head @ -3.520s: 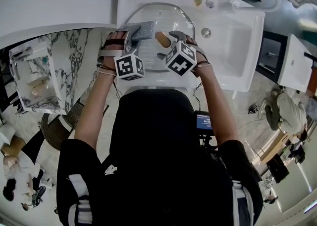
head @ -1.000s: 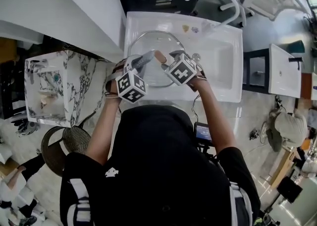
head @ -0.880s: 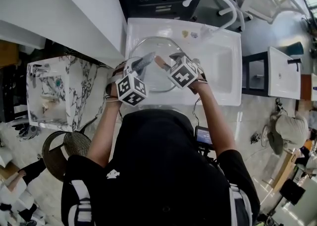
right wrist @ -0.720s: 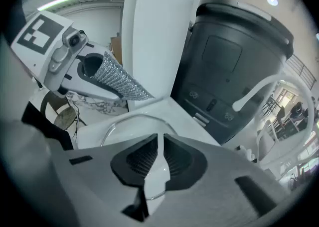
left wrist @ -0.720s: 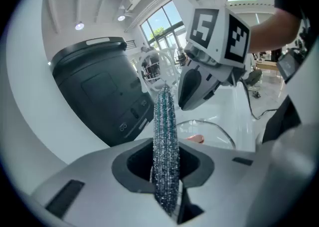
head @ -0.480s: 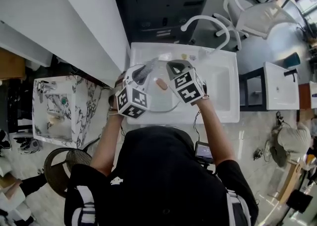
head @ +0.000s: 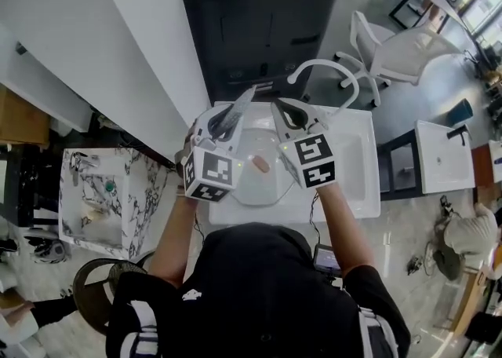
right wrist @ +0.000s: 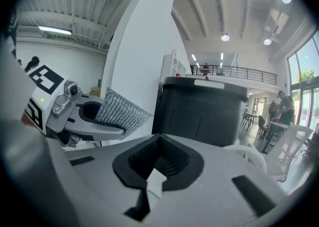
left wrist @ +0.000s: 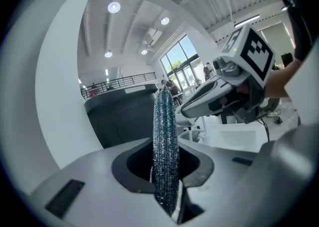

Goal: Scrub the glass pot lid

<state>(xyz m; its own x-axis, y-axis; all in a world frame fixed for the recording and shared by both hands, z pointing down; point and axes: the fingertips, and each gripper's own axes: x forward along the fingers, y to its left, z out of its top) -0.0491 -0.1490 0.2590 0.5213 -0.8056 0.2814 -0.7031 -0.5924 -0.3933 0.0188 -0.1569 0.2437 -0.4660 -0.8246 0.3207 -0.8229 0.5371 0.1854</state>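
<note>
Your left gripper has its jaws pinching the scouring pad; your right gripper has its jaws pressed together, empty. The glass pot lid lies in the sink, below both jaws. Scrubbing appears paused or finished.

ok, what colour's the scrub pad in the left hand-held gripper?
The scrub pad is glittery silver with a teal tint, like metallic mesh. It shows best in the left gripper view.

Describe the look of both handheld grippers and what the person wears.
The left gripper and right gripper are pale grey with dark jaw recesses; each carries a white cube bearing black square markers. The person wears a black short-sleeved top with white sleeve stripes.
</note>
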